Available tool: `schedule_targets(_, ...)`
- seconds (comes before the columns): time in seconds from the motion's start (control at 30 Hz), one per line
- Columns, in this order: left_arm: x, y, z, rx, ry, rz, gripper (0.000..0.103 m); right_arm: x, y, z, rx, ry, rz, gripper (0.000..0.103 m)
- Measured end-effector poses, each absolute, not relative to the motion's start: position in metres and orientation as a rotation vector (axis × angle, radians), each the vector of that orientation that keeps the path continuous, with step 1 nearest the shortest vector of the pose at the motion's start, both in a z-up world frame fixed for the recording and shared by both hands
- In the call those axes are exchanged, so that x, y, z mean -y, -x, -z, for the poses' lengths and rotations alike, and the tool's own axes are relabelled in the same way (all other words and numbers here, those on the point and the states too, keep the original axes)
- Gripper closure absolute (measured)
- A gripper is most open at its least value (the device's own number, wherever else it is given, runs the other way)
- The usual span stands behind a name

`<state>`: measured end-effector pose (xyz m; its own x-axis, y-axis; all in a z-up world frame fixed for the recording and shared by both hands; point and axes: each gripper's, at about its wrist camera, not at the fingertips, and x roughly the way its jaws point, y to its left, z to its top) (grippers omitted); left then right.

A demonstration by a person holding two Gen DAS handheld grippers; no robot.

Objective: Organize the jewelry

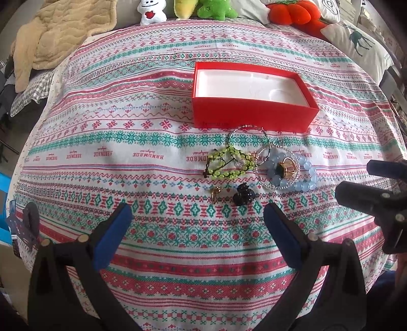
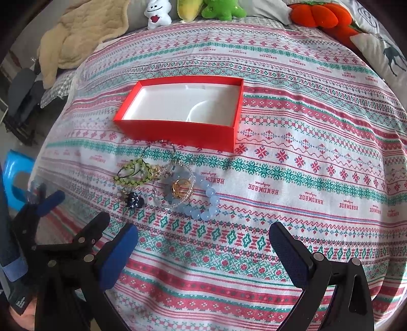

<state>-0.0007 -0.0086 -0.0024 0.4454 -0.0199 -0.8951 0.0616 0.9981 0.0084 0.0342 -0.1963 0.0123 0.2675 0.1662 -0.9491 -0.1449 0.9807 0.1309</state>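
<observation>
A red box (image 1: 254, 115) (image 2: 178, 131) with a white inside lies open on the patterned cloth. In front of it sits a small heap of jewelry: a green bead bracelet (image 1: 229, 163) (image 2: 134, 173), a pale blue bead bracelet (image 1: 297, 175) (image 2: 203, 198), a gold ring (image 1: 288, 165) (image 2: 180, 188), a thin silver hoop (image 1: 244, 135), a small gold piece (image 1: 215, 193) and a dark hair claw (image 1: 244, 196) (image 2: 134, 200). My left gripper (image 1: 197, 214) hovers open just short of the claw. My right gripper (image 2: 203, 235) hangs open nearer than the blue bracelet. Both are empty.
Plush toys (image 1: 152, 12) (image 2: 218, 10) and an orange pumpkin cushion (image 2: 315, 15) line the far edge. A beige blanket (image 1: 56, 30) lies far left, a deer pillow (image 1: 358, 40) far right. A blue stool (image 2: 17, 175) stands off the left edge. The right gripper's fingers (image 1: 361, 196) show at the left view's right edge.
</observation>
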Motion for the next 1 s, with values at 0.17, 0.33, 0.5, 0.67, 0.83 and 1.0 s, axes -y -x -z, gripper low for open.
schedule_targets(0.17,0.009,0.000,0.002,-1.111,-0.035,0.055,0.000,0.196,-0.035,-0.012,-1.265,-0.038,-0.229,0.000)
schedule_targets(0.33,0.009,0.001,0.003,-1.095,-0.049,0.045,0.000,0.197,-0.035,-0.012,-1.261,-0.042,-0.225,0.000)
schedule_targets(0.5,0.008,0.000,0.004,-1.105,-0.051,0.041,0.000,0.195,-0.034,-0.011,-1.260,-0.034,-0.225,0.000)
schedule_targets(0.67,0.000,-0.007,0.003,-1.093,-0.022,0.031,0.000,0.195,-0.036,-0.010,-1.254,-0.029,-0.226,0.000)
schedule_targets(0.83,-0.021,-0.024,-0.001,-1.084,0.017,0.008,0.012,0.210,-0.049,-0.010,-1.213,-0.085,-0.190,0.000)
schedule_targets(1.0,-0.038,-0.040,0.013,-1.166,0.171,0.070,0.050,0.226,-0.062,-0.004,-1.233,-0.226,-0.198,0.032)
